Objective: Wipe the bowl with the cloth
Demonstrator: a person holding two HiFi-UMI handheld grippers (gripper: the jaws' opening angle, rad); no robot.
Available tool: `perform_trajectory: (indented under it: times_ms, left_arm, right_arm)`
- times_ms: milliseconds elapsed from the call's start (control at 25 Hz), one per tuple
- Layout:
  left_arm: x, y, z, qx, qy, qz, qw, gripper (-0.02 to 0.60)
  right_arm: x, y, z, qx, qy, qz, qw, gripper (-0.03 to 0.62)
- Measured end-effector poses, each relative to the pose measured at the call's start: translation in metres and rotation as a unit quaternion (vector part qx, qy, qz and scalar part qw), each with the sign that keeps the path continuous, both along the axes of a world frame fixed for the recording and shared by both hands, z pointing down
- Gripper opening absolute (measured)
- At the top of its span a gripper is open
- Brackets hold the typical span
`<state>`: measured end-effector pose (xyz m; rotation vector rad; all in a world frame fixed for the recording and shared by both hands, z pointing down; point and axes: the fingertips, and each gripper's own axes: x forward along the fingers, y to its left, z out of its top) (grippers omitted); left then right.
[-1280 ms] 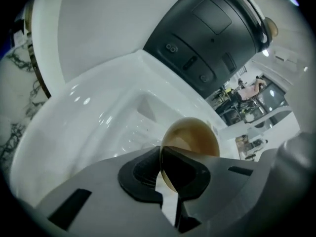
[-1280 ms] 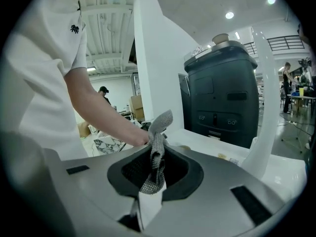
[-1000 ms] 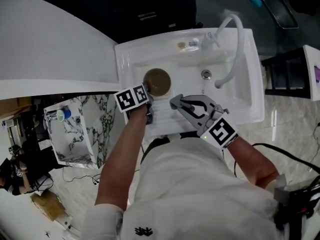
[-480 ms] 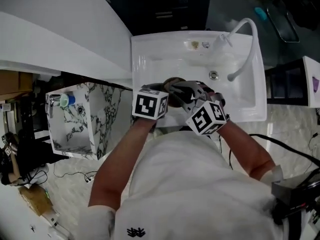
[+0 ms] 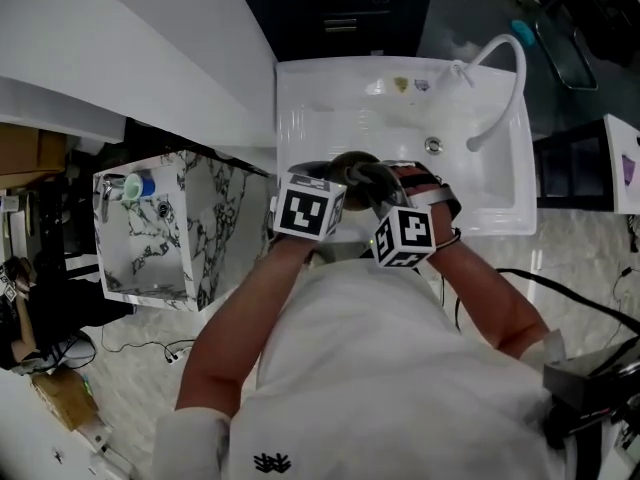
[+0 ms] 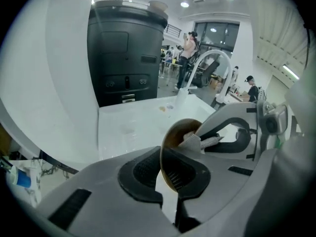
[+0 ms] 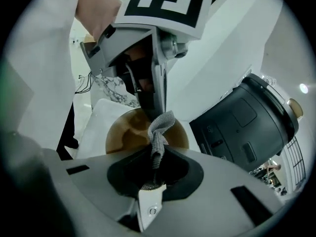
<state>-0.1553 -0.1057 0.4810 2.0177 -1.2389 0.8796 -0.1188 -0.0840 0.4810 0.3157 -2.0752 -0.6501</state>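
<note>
A brown bowl [image 5: 350,165] hangs on its side over the front of the white sink [image 5: 300,98]. My left gripper [image 5: 318,180] is shut on its rim; in the left gripper view the rim [image 6: 165,152] runs edge-on between the jaws of that gripper [image 6: 168,174]. My right gripper [image 5: 375,180] meets the bowl from the right. It is shut on a grey cloth [image 7: 158,137], whose bunched end rests against the bowl's brown inside [image 7: 126,132]. The same cloth [image 6: 197,141] shows in the bowl's mouth in the left gripper view.
A white faucet [image 5: 495,78] arches over the sink's right side, with the drain [image 5: 433,145] below it. A marble-patterned cabinet [image 5: 190,228] stands left of the sink. A black appliance [image 6: 126,53] sits behind the basin. Cables lie on the floor at the right.
The right gripper has swung left from the sink's front edge to the bowl and now has the cloth inside it. The bowl, low in the basin before, is now raised between the two grippers.
</note>
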Motion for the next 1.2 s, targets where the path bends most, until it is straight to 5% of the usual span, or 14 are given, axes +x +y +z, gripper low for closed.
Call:
perform_trajectory:
  times_ms: [360, 880, 1200]
  left_arm:
    - [-0.001, -0.006, -0.008, 0.021, -0.006, 0.007, 0.9997, 0.018]
    - [0.009, -0.006, -0.012, 0.038, -0.048, 0.053, 0.9967, 0.018]
    - [0.004, -0.006, -0.008, 0.038, -0.054, 0.046, 0.9967, 0.018]
  right_arm:
    - [-0.013, 0.027, 0.008, -0.037, 0.018, -0.005, 0.999, 0.043]
    - [-0.013, -0.007, -0.003, 0.025, 0.058, 0.027, 0.998, 0.043]
    - [-0.005, 0.019, 0.018, -0.034, 0.067, 0.013, 0.997, 0.043]
